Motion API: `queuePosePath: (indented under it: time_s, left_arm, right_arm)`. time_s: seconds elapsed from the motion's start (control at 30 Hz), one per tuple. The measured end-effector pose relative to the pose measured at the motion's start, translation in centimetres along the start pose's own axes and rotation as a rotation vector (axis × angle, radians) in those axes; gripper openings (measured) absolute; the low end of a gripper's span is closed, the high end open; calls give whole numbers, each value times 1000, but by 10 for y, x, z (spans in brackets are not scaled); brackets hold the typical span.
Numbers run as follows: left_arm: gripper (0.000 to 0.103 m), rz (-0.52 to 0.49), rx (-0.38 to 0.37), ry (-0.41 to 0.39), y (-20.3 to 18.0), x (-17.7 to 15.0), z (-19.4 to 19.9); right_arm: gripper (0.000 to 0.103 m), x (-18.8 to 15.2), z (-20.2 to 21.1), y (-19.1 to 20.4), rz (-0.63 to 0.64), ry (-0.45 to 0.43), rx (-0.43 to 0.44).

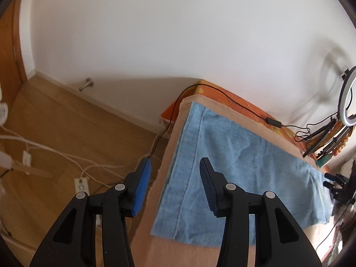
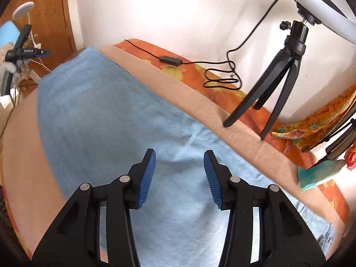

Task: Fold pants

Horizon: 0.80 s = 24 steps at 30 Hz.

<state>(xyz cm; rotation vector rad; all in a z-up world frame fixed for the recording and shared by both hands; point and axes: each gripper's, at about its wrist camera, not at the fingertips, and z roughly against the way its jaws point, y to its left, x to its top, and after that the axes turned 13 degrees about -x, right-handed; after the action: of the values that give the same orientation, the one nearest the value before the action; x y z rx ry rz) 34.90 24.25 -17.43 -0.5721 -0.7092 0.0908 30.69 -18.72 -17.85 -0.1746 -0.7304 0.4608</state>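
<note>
The light blue pants (image 1: 240,169) lie flat on a peach blanket (image 1: 151,251) that covers the table. A hemmed edge runs along their left side. My left gripper (image 1: 175,163) is open and empty, above that left edge, with its left finger over the floor. In the right wrist view the pants (image 2: 111,115) fill the middle. My right gripper (image 2: 179,154) is open and empty, hovering above the cloth near its far edge.
A black tripod (image 2: 276,84) with a ring light (image 1: 349,102) stands at the table's far side on an orange cloth (image 2: 200,75). A black cable with an inline switch (image 2: 171,60) lies there. Wooden floor (image 1: 62,133) with white cables and a power strip (image 1: 80,185) is at left.
</note>
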Motion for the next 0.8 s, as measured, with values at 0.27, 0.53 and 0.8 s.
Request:
queuePosePath:
  time_s: [0.27, 0.53, 0.8]
  left_arm:
    - [46, 310, -111, -20, 14, -59, 7]
    - [47, 447, -94, -48, 29, -71, -4]
    - [50, 469, -154, -104, 31, -60, -19]
  right_arm:
    - [48, -3, 45, 59, 37, -65, 56]
    - [48, -4, 73, 67, 29, -99, 42]
    - [48, -3, 83, 58, -1, -109, 33]
